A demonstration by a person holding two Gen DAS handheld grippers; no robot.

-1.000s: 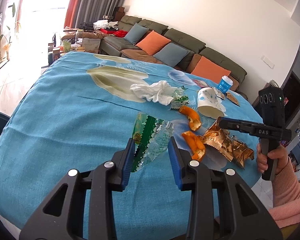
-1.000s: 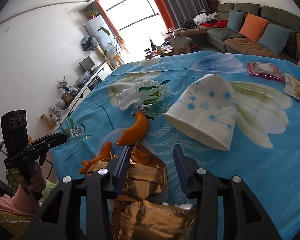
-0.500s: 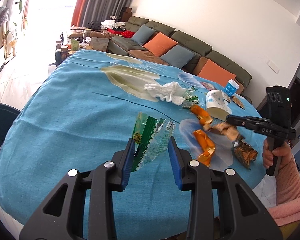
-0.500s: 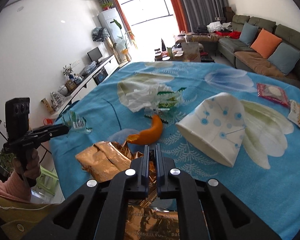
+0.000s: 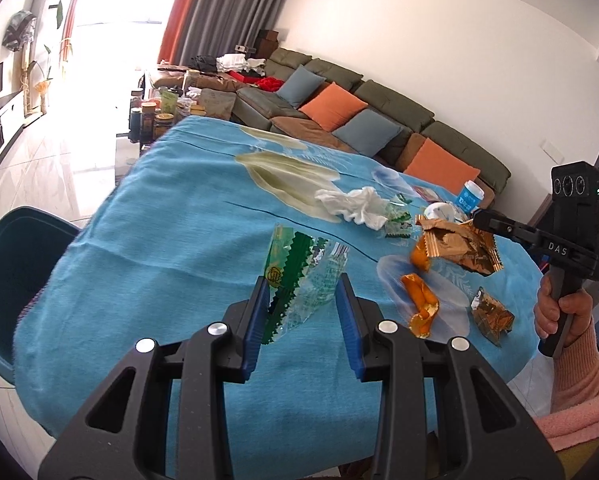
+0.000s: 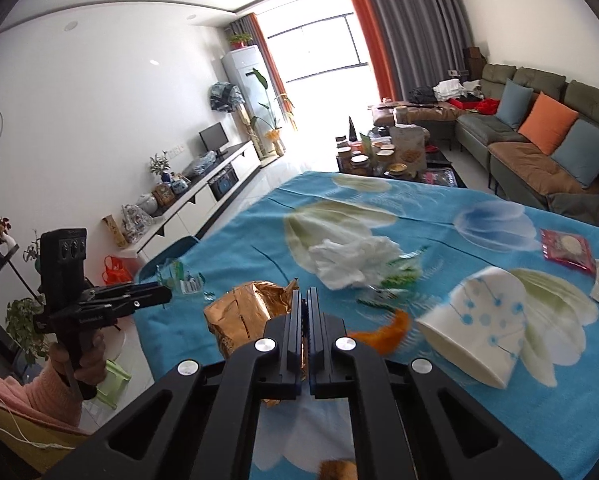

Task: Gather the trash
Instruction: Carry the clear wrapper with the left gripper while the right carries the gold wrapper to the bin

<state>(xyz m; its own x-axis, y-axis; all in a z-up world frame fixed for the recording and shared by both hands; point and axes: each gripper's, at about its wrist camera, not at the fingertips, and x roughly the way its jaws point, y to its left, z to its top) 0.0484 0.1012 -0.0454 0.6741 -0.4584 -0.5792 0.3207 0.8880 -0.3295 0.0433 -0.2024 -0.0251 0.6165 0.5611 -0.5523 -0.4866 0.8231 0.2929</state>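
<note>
Since the earlier frame, right gripper point(image 6: 308, 304) has closed and lifted the gold wrapper point(image 5: 457, 246) off the tabletop point(image 5: 171, 216); its fingers pinch that wrapper. Left gripper point(image 5: 302, 316) holds a green-and-clear wrapper point(image 5: 299, 276), fingers partly spread around it. Orange peel point(image 5: 419, 300) lies below.
</note>
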